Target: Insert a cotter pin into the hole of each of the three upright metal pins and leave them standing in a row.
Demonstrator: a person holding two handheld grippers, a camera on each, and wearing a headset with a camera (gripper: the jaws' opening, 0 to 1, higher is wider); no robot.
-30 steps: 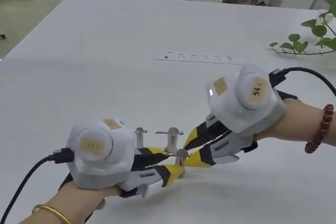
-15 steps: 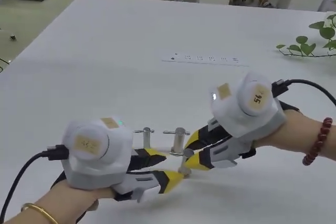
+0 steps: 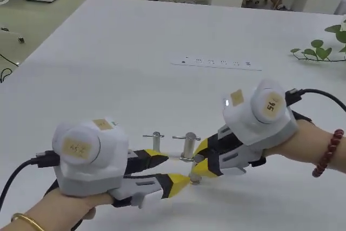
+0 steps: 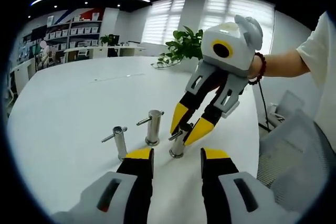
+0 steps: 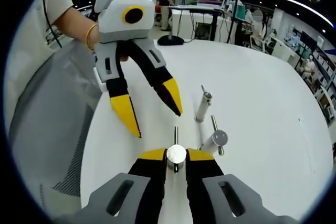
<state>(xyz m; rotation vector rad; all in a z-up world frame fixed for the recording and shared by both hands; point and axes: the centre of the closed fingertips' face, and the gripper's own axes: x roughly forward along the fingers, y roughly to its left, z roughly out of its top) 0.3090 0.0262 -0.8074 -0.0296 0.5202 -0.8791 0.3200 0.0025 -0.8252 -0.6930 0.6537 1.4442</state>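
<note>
left gripper (image 3: 175, 169): pulled back from the middle pin (image 3: 189, 143) toward the person. Its lower jaw tip reached past that pin a second ago and now stops about level with it.
right gripper (image 3: 195, 162): dropped slightly beside the middle pin. Jaws sit lower, around the near pin (image 4: 177, 146) just in front of it.

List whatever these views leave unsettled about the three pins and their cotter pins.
Head view: the top and hole of the nearest pin sit behind the tips of the right gripper.
Right gripper view: the jaws flank that pin's head; whether they pinch it or only touch it is unclear.
Head view: the cotter pins in the middle pin and end pin are too small to judge how far through they sit.
</note>
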